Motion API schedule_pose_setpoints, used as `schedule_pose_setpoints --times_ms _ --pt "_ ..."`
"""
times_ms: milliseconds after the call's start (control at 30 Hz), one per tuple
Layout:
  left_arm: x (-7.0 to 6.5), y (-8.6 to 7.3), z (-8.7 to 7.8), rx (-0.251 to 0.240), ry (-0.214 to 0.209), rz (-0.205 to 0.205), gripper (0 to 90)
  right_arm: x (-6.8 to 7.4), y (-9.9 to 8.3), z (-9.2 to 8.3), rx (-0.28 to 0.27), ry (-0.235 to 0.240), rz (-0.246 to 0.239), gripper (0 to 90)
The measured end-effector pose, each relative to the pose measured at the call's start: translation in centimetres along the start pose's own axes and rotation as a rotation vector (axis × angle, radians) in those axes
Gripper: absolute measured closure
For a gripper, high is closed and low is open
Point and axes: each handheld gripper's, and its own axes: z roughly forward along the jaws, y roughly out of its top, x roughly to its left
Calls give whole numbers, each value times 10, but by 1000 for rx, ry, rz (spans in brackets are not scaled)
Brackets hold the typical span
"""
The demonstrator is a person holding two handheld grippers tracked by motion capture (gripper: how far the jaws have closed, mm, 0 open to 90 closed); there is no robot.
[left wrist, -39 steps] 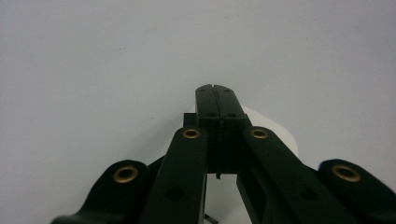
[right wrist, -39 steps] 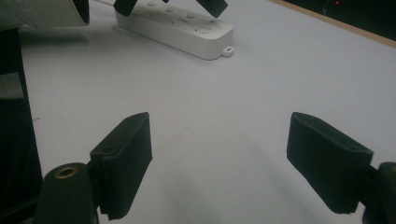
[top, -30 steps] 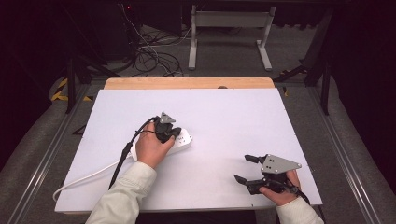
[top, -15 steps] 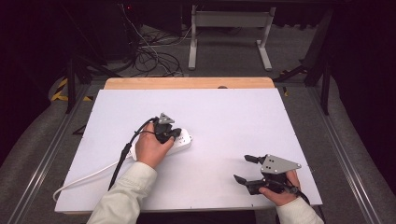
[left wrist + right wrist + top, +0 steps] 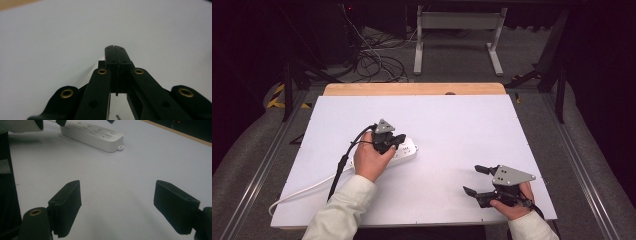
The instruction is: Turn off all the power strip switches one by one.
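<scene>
Item: white power strip (image 5: 404,152), lying flat left of centre on the table (image 5: 462,125). Left claw (image 5: 396,141) pressed together, empty, poised over the strip. Right claw (image 5: 477,179) spread, idle, well apart from strip. Switch-pressing apparently under way; outcome indeterminable.

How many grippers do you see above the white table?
2. The left gripper is over the power strip, jaws shut; the right gripper is near the front right corner, jaws open.

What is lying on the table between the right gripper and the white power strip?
Nothing: in the high view, bare white table separates the right gripper from the power strip.
</scene>
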Motion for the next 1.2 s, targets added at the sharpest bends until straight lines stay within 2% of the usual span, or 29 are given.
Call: schedule_pose_setpoints --times_ms 33,67,133,200,267,333,400,500,567,600,667,733,800,867,933,1000,1133,1200 --pt "-4 2 -5 -27 0 10 806 -1 0 0 2 -3 0 231" --pt "-8 4 -9 -60 -6 18 660 -1 0 0 3 -5 -1 231" --pt "-13 6 -18 -74 -33 23 685 0 1 0 0 -8 -4 231" --pt "-14 6 -26 -83 -36 43 659 1 1 -2 -7 -14 -5 230" --pt "-14 5 -35 -91 -44 46 575 0 2 -4 -18 -26 -4 227" --pt "-14 3 -45 -123 -58 46 500 -1 1 -6 -25 -37 1 222" --pt "-14 0 -54 -158 -57 67 430 -3 1 -6 -27 -45 5 217" --pt "-14 -7 -70 -199 -95 67 332 -4 1 -7 -34 -57 7 207" --pt "-13 -13 -82 -212 -118 67 307 -4 1 -9 -38 -69 11 205" --pt "-12 -16 -88 -221 -117 79 297 -5 1 -9 -47 -71 10 203" --pt "-11 -24 -99 -226 -126 70 283 -5 1 -10 -52 -73 19 202" --pt "-10 -31 -107 -241 -122 91 267 -6 1 -10 -56 -73 19 199" --pt "-8 -39 -113 -225 -133 114 245 -7 1 -10 -58 -70 22 196" --pt "-6 -47 -117 -227 -150 120 226 -7 1 -11 -58 -76 20 194" --pt "-3 -57 -121 -243 -134 147 209 -7 1 -11 -65 -84 27 184" --pt "-1 -67 -126 -236 -115 170 196 -8 0 -12 -65 -85 29 182" --pt "4 -88 -137 -246 -96 151 197 -10 -1 -12 -68 -87 42 172" --pt "6 -98 -142 -236 -77 139 197 -10 -2 -12 -69 -82 44 170"
